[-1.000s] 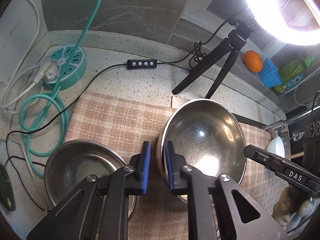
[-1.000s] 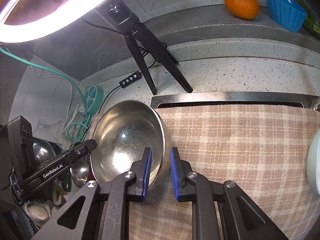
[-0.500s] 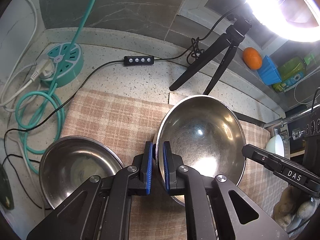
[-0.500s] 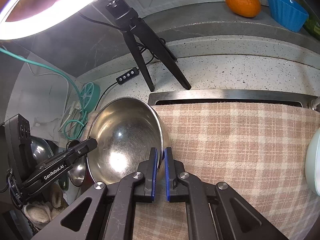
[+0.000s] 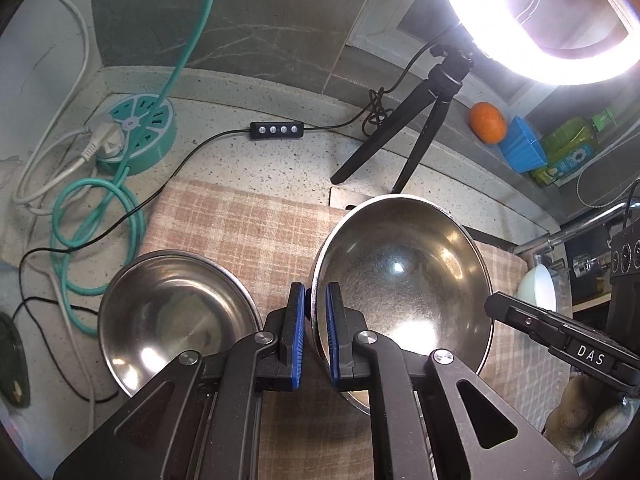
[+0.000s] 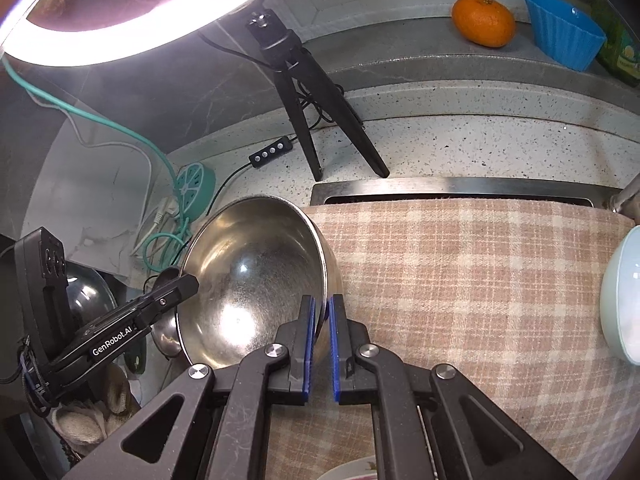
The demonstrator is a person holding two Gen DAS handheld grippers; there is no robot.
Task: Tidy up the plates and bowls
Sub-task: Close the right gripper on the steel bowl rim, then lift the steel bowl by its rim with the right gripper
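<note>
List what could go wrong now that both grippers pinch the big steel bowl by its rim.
1. The left gripper and right gripper each clamp only the thin rim of the large shiny steel bowl; it may slip or twist out.
2. Moved left, it could knock the shallower steel bowl on the checked cloth.
3. The black tripod leg stands close behind.

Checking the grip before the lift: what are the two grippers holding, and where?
Both hold the steel bowl by its rim: left gripper and right gripper on opposite sides.
</note>
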